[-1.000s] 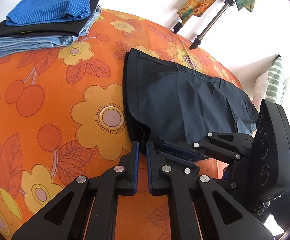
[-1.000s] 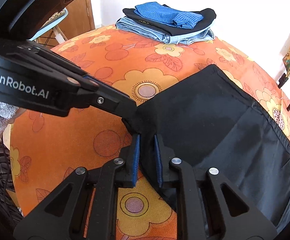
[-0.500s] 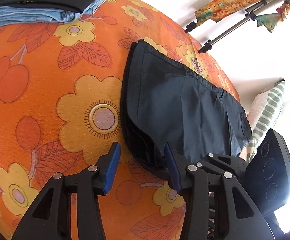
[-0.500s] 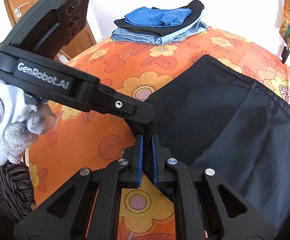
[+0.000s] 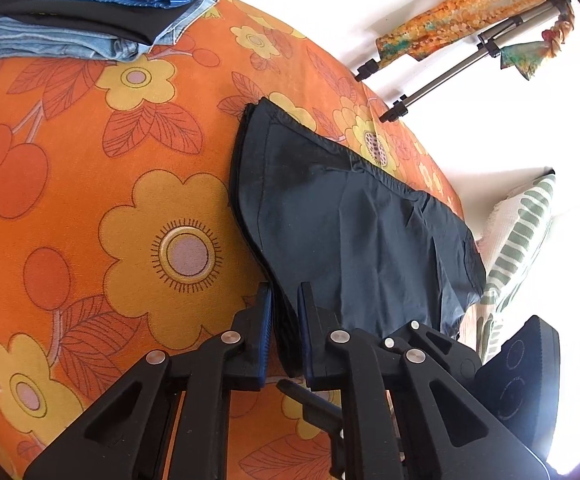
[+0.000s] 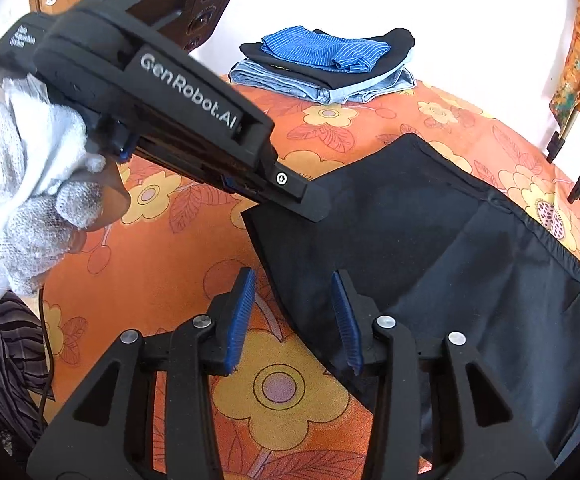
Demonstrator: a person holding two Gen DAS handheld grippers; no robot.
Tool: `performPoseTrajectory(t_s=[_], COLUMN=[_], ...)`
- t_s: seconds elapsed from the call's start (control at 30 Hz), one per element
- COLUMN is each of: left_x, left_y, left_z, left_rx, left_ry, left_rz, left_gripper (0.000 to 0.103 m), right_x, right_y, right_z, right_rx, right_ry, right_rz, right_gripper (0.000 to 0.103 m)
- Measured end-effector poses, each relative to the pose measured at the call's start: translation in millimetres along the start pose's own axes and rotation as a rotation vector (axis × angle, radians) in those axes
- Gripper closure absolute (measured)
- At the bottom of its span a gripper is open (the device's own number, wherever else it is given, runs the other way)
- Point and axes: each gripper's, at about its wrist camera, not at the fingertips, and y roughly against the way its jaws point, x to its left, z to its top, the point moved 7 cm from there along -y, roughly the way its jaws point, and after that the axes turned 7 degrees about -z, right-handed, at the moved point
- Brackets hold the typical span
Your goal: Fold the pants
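Note:
Dark navy pants [image 5: 349,232] lie folded on the orange flowered tablecloth [image 5: 70,200]. My left gripper [image 5: 284,300] is closing its jaws on the near folded edge, and the blue pads pinch the cloth between them. In the right wrist view the same pants [image 6: 449,260] fill the right half. My right gripper [image 6: 293,288] is opening its jaws; the pants' edge runs between the pads, which stand clear of it. The left gripper [image 6: 309,204] reaches in from the upper left onto the pants' corner, held by a white-gloved hand [image 6: 18,200].
A stack of folded clothes [image 5: 90,8], blue on black on denim, sits at the table's far side [image 6: 325,68]. Tripod legs [image 5: 449,72] and a patterned cloth stand beyond the table. A striped cushion [image 5: 521,240] lies at the right edge.
The left gripper opened wide, then closed again on the pants' near edge. The right gripper, shut on the pants' edge before, has spread its jaws and let go.

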Motion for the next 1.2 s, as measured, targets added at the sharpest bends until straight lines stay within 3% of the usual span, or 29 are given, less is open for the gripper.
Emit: performPoseTrajectory(t_s=[0.13, 0.23, 0.33, 0.4, 0.43, 0.47, 0.77, 1.07, 1.2], left_x=[-5, -7, -8, -6, -4, -2, 4, 19, 21], left_y=[0, -2, -3, -5, -6, -6, -33, -24, -31], left_z=[3, 4, 8, 14, 18, 22, 61, 70, 77], left_rx=[-0.002, -0.002, -0.001, 0.001, -0.001, -0.004, 0.000, -0.005, -0.013], left_ry=[0.001, -0.012, -0.011, -0.006, -0.001, 0.009, 0.089, 0.112, 0.153], left_rz=[-0.011, -0.003, -0.001, 0.008, 0.015, 0.022, -0.001, 0.034, 0.003], left_gripper=[0.093, 0.093, 0.092, 0.076, 0.058, 0.049, 0.049, 0.049, 0.049], right_x=[-1, -6, -9, -11, -11, -13, -23, -34, -33], right_y=[-7, -11, -9, -5, -3, -1, 29, 52, 59], right_z=[-1, -2, -3, -2, -2, -1, 7, 8, 11], right_rx=[0.006, 0.024, 0.024, 0.019, 0.016, 0.011, -0.048, -0.098, -0.114], right_ry=[0.001, -0.018, -0.040, -0.056, -0.064, -0.072, -0.090, -0.137, -0.138], right_rz=[-0.058, -0.077, -0.060, -0.049, -0.045, -0.042, -0.051, -0.054, -0.056], right_gripper=[0.064, 0.090, 0.097, 0.098, 0.099, 0.099, 0.100, 0.100, 0.100])
